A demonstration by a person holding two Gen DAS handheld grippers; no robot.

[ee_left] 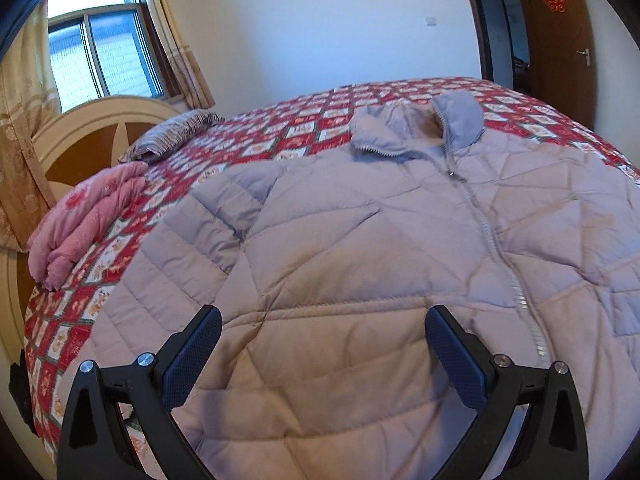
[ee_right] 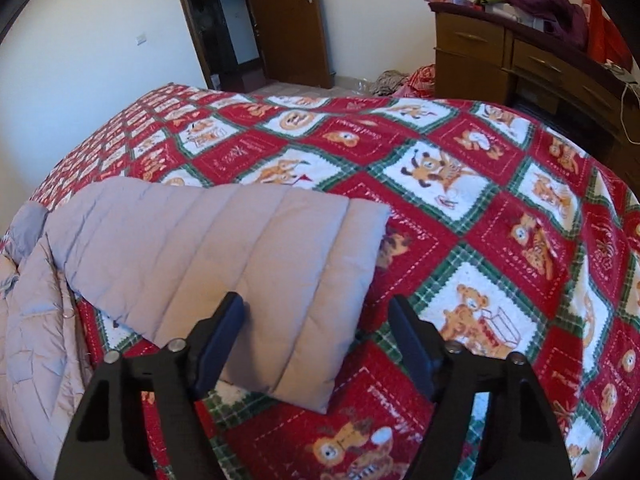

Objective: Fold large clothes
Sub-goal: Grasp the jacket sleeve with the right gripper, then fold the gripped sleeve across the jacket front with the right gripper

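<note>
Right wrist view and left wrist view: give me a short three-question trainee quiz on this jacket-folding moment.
1. True or false: the pale lilac quilted puffer jacket lies front up, its zipper closed over the chest.
2. In the right wrist view, the right tongs hover over: A) the jacket's outstretched sleeve B) the jacket's collar C) a pillow
3. Fill in: both the left tongs and the right tongs are ____, holding nothing.

Key: 1 true; 2 A; 3 open. Everything rests on the red, white and green teddy-bear patchwork bedspread.
</note>
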